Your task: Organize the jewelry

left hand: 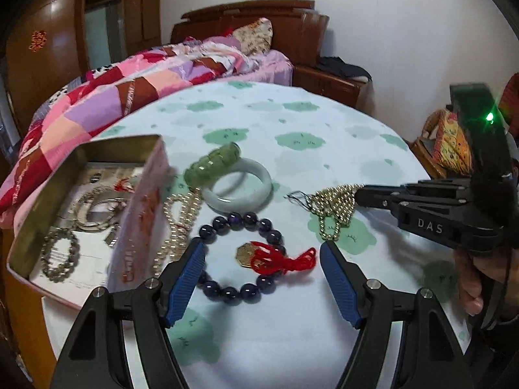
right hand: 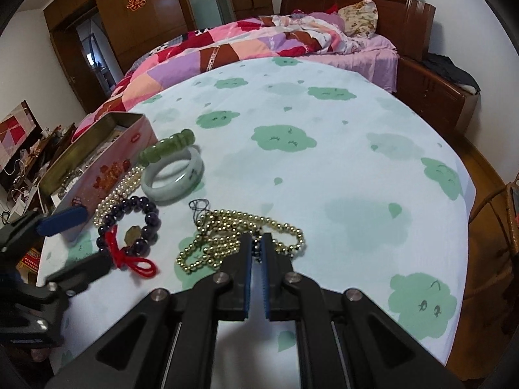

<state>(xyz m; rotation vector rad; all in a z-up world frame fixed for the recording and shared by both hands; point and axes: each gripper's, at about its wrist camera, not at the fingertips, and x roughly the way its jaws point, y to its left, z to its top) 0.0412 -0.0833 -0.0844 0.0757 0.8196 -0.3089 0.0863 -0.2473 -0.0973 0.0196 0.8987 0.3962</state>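
Note:
My left gripper (left hand: 262,249) is open, its blue pads either side of a dark purple bead bracelet (left hand: 241,253) with a gold charm and a red cord (left hand: 285,261). My right gripper (right hand: 258,238) is shut on a gold bead necklace (right hand: 227,240), which also shows in the left wrist view (left hand: 334,207). A pale jade bangle (left hand: 238,189), a green stone bracelet (left hand: 211,162) and a pearl strand (left hand: 176,223) lie beside an open tin box (left hand: 81,207) that holds several pieces.
The jewelry lies on a round table with a white cloth printed with green clouds (right hand: 324,162). A bed with a patchwork quilt (right hand: 259,42) stands behind it, and wooden wardrobes (right hand: 129,16) beyond. A wicker basket (right hand: 499,227) sits at the right.

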